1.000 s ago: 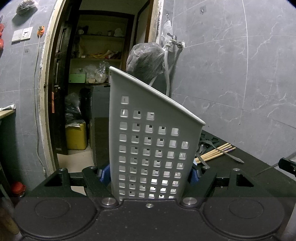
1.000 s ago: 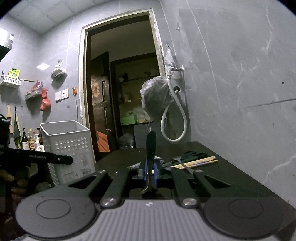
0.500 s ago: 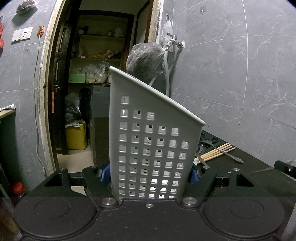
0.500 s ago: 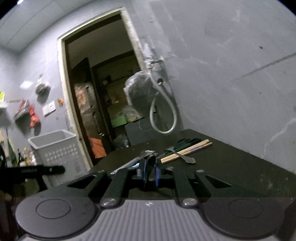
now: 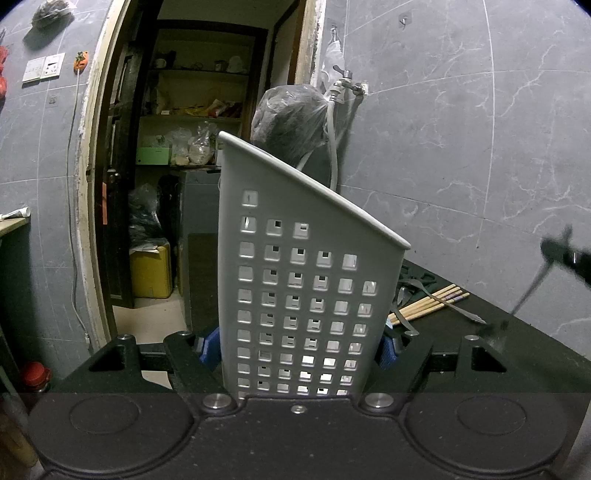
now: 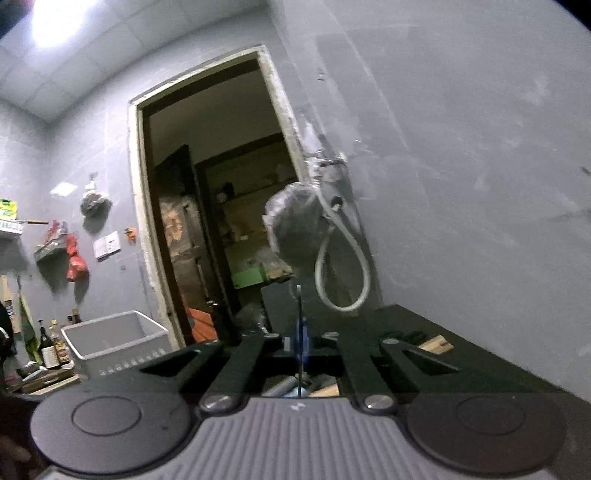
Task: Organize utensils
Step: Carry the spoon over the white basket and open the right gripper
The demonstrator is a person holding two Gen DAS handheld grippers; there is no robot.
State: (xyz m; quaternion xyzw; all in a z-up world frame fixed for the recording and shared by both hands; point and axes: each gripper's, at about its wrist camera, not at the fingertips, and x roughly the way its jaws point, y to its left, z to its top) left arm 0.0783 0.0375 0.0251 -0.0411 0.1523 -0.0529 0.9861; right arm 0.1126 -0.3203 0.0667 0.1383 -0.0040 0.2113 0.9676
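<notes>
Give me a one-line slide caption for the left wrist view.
Left hand-held gripper clamps a white perforated basket above a dark counter with wooden chopsticks.

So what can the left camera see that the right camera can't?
Only the left view shows the chopsticks lying whole on the counter, a yellow can past the door, and the left tool gripping the basket. Only the right view shows the ceiling light, the bottles, and the right tool pinching something thin. Both show the basket, door and hose.
</notes>
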